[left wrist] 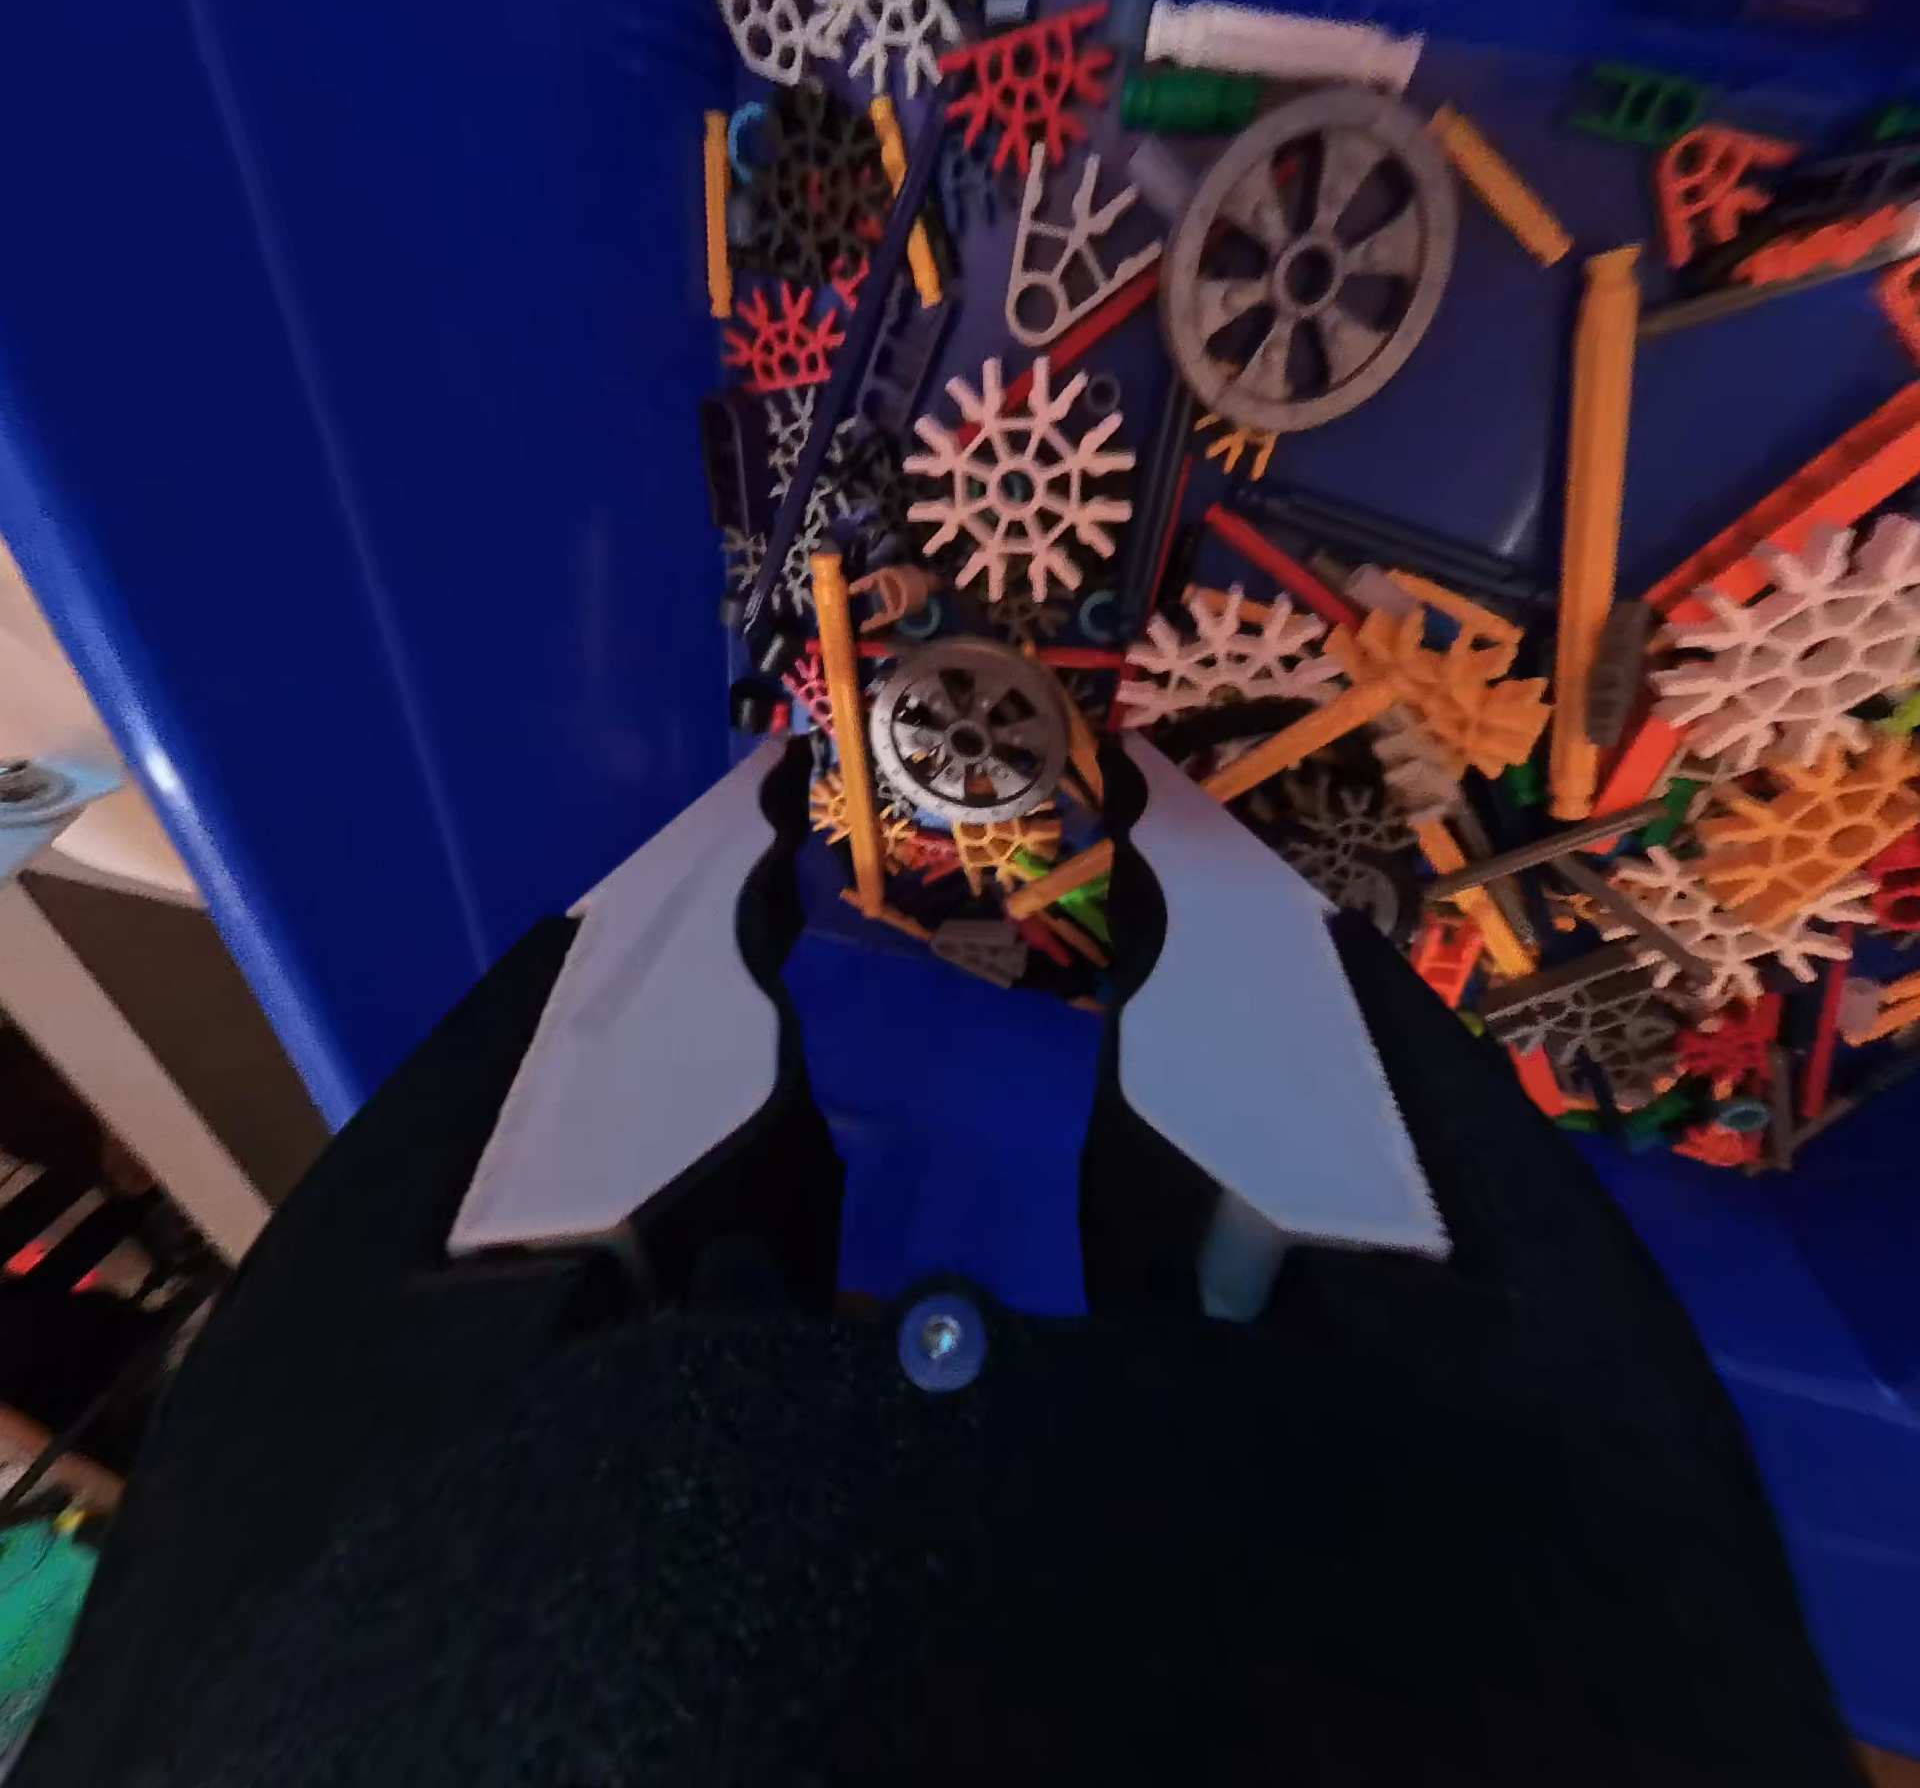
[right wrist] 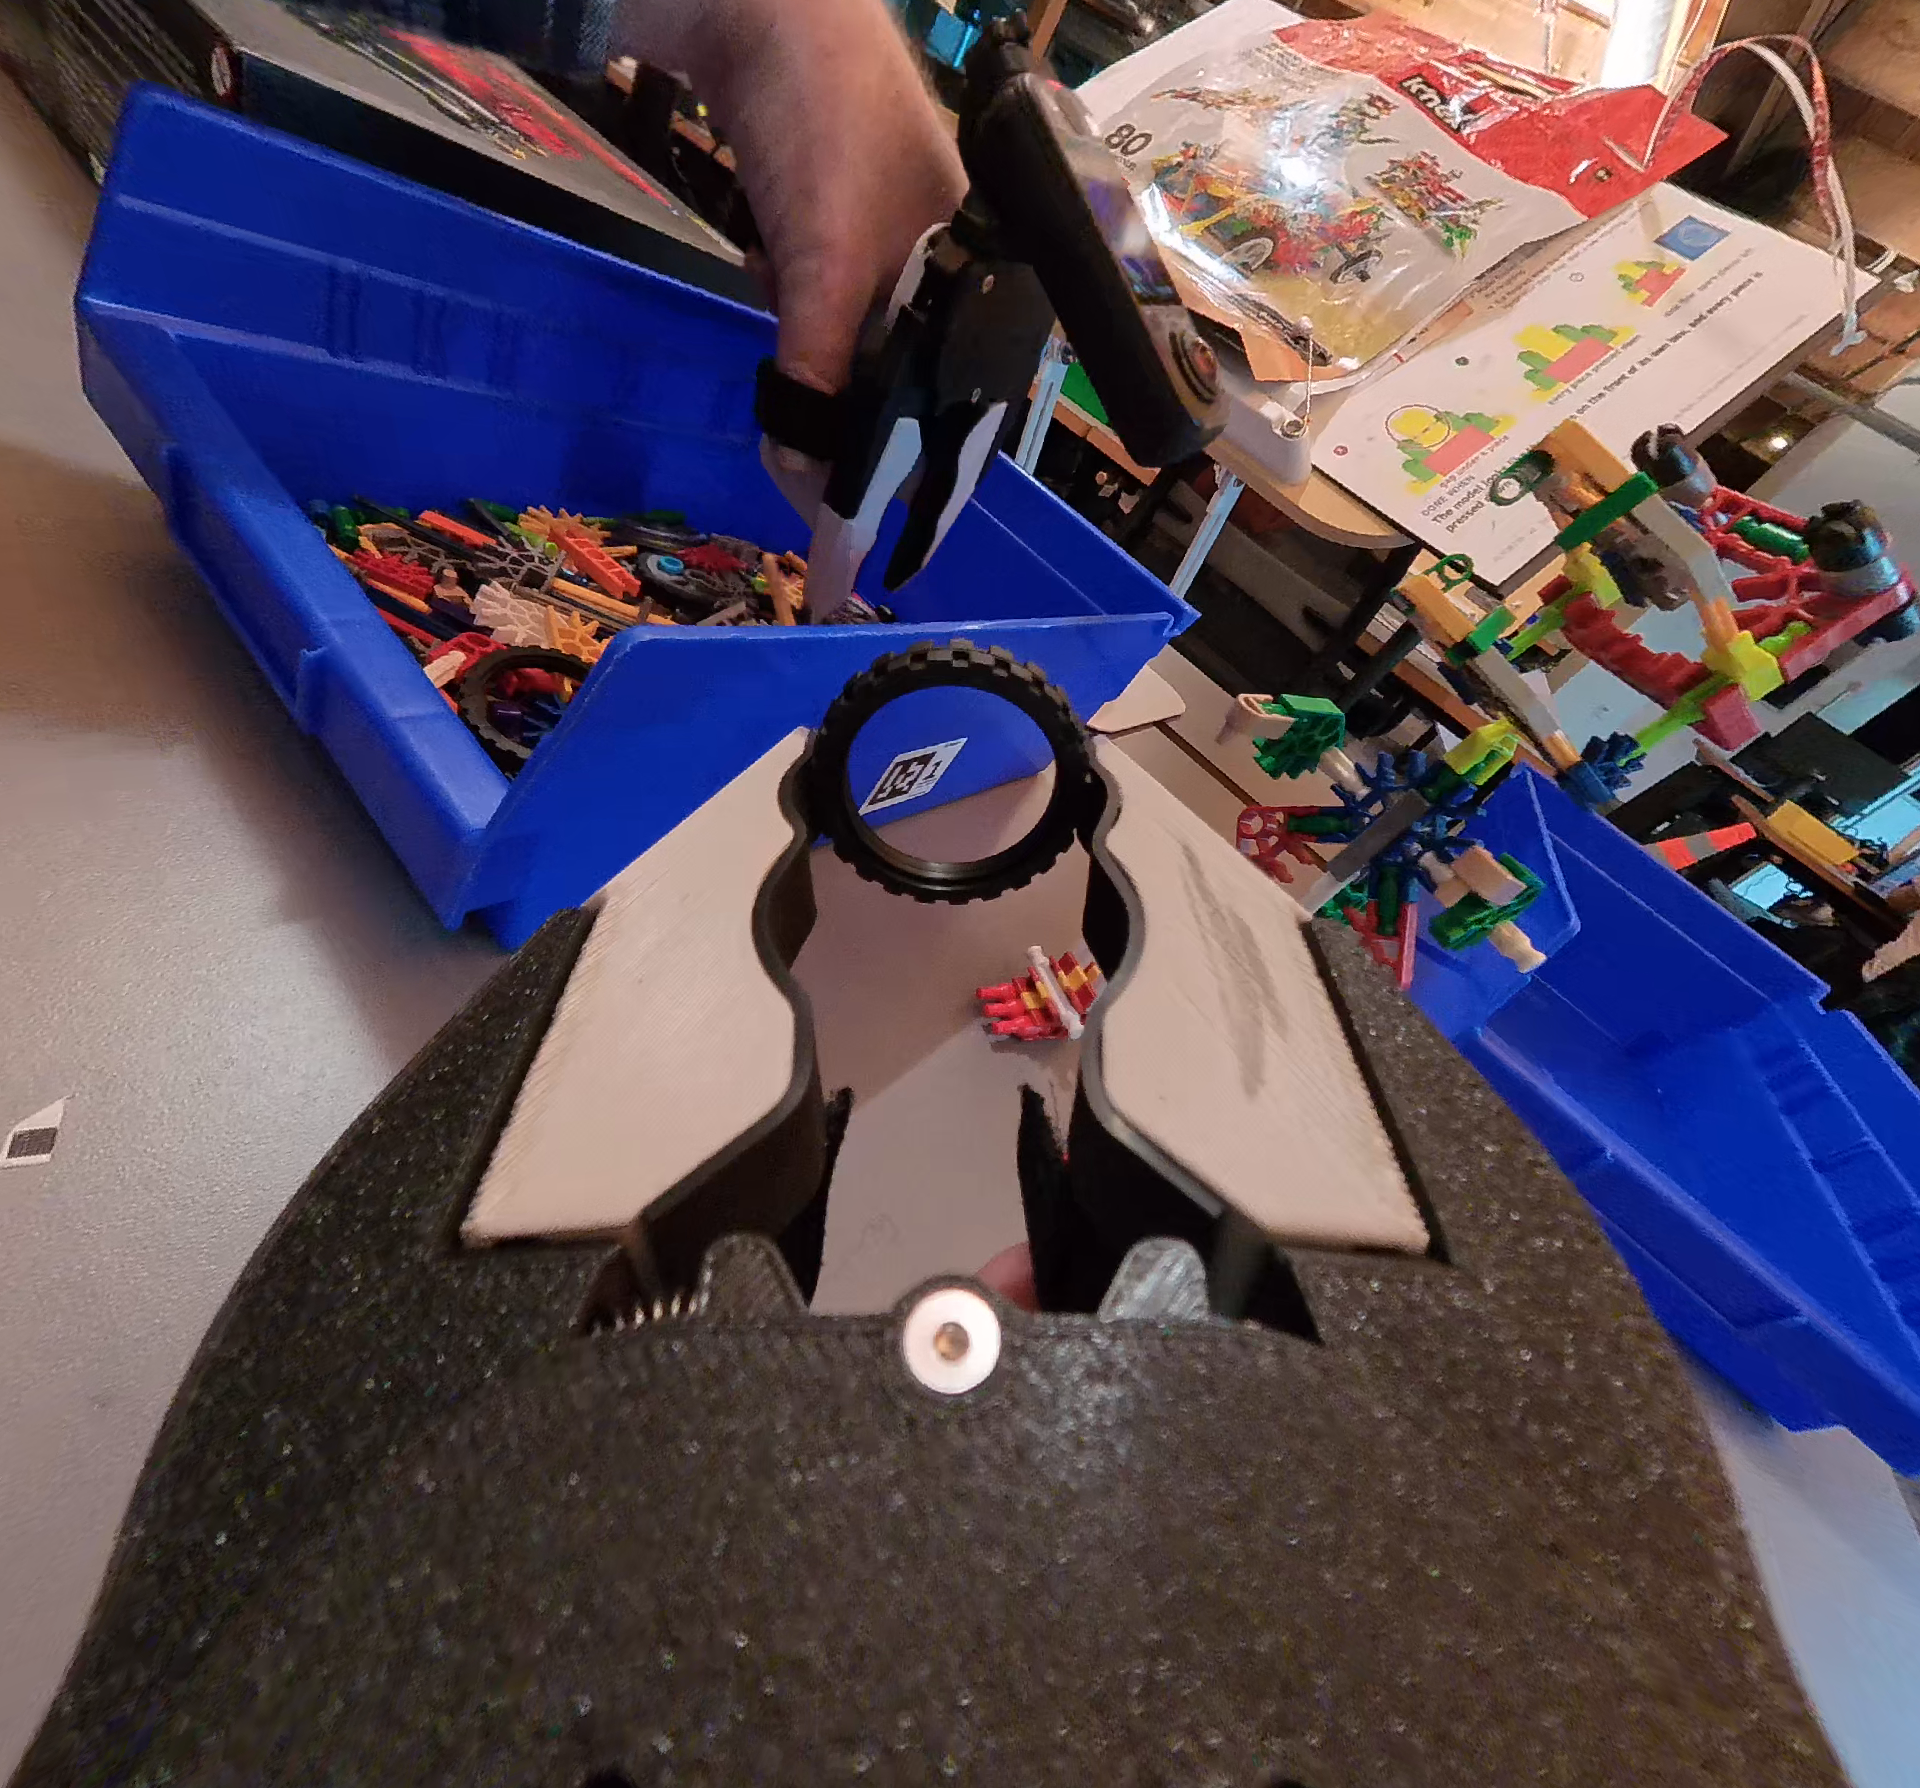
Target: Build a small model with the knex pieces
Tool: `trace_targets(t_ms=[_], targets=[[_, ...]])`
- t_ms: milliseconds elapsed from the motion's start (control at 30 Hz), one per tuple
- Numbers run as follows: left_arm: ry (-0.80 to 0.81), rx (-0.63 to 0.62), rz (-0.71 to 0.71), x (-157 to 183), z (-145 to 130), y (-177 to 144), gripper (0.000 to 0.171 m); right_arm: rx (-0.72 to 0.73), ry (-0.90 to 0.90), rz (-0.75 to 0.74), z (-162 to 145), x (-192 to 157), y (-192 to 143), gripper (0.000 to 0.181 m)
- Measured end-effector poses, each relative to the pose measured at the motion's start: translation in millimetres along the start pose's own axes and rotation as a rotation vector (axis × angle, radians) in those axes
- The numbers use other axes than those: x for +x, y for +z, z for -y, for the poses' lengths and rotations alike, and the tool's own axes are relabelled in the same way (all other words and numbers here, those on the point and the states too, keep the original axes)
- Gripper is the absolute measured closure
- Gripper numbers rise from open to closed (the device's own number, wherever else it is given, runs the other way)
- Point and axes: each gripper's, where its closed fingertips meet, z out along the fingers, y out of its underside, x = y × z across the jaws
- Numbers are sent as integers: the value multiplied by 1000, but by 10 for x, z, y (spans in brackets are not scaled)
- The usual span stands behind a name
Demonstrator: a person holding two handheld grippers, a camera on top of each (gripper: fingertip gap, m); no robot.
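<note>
Jaws of the left gripper (left wrist: pixel 951 762) stand apart, hovering over a small grey wheel (left wrist: pixel 968 736) in the blue bin (left wrist: pixel 416 388); the right gripper (right wrist: pixel 951 762) clamps a black tyre (right wrist: pixel 951 788) above the table (right wrist: pixel 208 907).

Two blue plastic bins are sitting on the pale tabletop: one (right wrist: pixel 665 720) far left, one (right wrist: pixel 1683 1115) near right. Two black knobbly rubber tyres are showing, one (right wrist: pixel 951 788) pinched up front and one (right wrist: pixel 520 699) lying in the left bin. Inside that bin, two grey spoked plastic wheels are lying among the pieces, a large one (left wrist: pixel 1307 261) farther off and a small one (left wrist: pixel 968 728) nearer. Two black-and-white two-finger grippers, left (right wrist: pixel 883 543) and right (right wrist: pixel 951 751), are working.
</note>
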Motion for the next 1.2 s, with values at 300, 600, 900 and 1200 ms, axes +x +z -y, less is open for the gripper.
trace_targets(t_ms=[300,600,900,1200], targets=[[-32,-46,-115,60,-57,103,127,4,3,2,-5,10,-3,133],[-34,50,-80,22,19,-54,133,8,6,8,-12,7,1,133],[-11,458,-117,385,375,-717,133,11,22,21,-26,-3,14,134],[75,764,-181,955,585,-1326,134,61,125,41,13,48,-32,134]])
